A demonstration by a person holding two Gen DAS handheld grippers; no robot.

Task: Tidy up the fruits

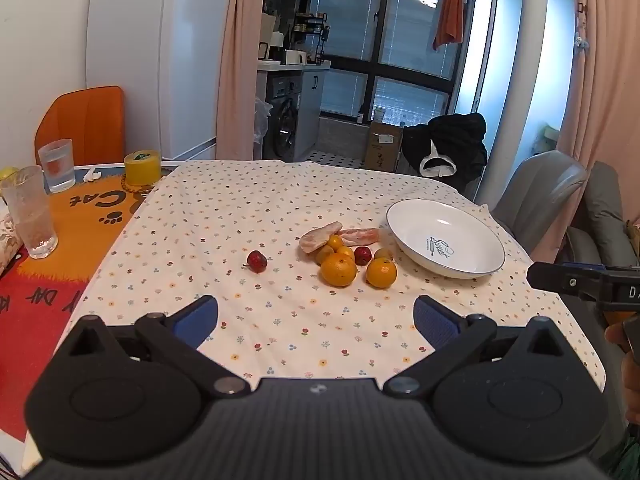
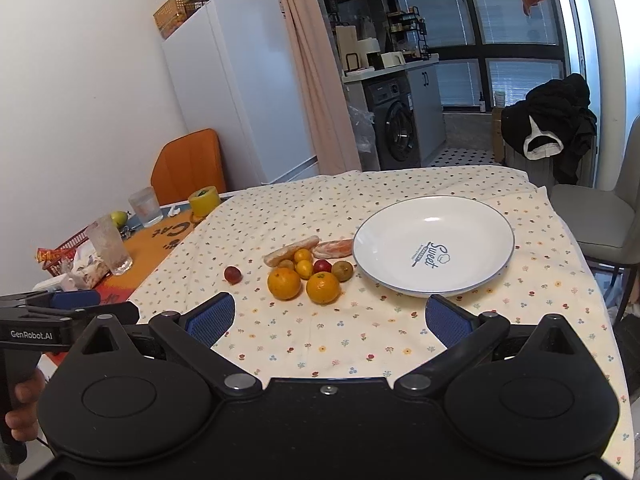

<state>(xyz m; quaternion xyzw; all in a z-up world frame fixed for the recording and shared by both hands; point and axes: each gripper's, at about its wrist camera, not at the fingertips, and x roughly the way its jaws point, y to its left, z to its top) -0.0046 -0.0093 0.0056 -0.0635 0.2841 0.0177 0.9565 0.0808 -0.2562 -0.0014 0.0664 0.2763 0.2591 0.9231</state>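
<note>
Round glossy plate (image 2: 434, 216), dimpled oranges (image 2: 284, 283)

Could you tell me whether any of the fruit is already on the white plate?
No, the plate holds nothing, and the oranges and small fruits lie beside it on the tablecloth.

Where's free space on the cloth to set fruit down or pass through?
The white plate is empty. Bare cloth lies between the two oranges and the hand-held grippers, and left of the lone red fruit. Crowded: the fruit cluster beside the plate's left rim.
</note>
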